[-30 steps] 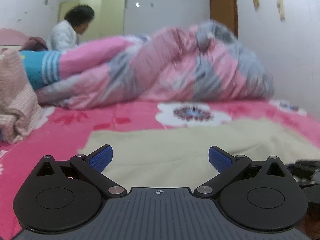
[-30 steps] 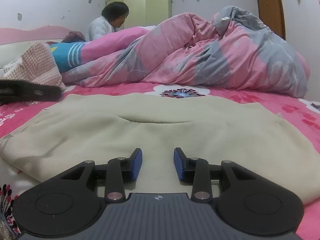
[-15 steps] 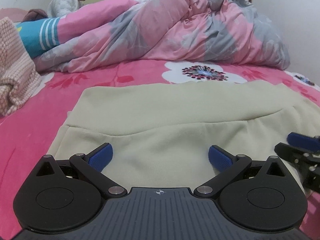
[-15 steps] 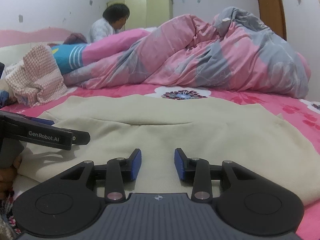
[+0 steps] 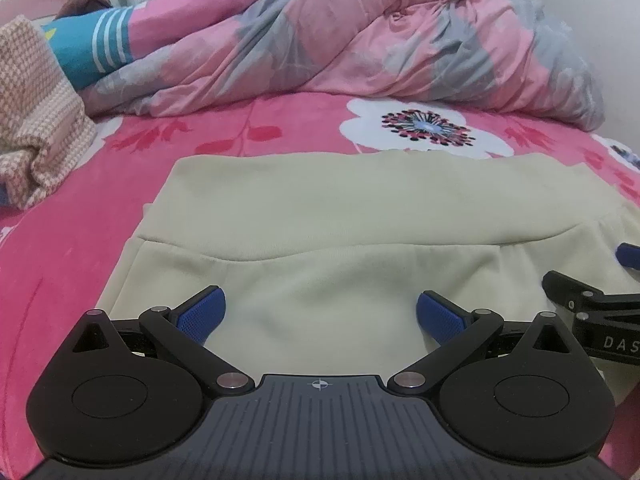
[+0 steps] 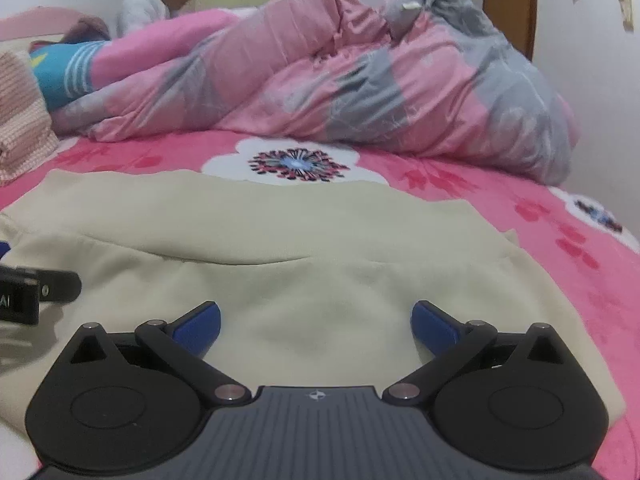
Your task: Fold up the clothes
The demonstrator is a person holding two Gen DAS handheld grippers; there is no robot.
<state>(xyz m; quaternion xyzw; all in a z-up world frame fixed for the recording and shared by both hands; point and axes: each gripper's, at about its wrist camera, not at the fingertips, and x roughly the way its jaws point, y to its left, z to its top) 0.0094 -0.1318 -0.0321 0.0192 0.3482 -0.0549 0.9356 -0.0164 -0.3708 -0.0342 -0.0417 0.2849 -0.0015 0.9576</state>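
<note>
**Both grippers spread over the cream garment, nothing held**

Left gripper (image 5: 318, 314): jaws wide apart, blue pads (image 5: 200, 312) clear of the cloth on both sides, nothing between them but flat fabric below. Right gripper (image 6: 316, 322): jaws opening, now spread wide, no cloth pinched between them.

Garment (image 5: 360, 216): cream, lying flat on the pink floral sheet (image 5: 72, 248), directly ahead of and under both grippers. A folded edge runs across it just beyond the fingertips.

The right gripper shows at the right edge of the left view, over the garment's right side. The left one shows at the left edge of the right view.

Beyond the garment: heaped pink-grey quilt (image 5: 360, 32). Far left of left gripper: checked cloth (image 5: 36, 120). Person (image 6: 160, 4) sits behind the quilt.
</note>
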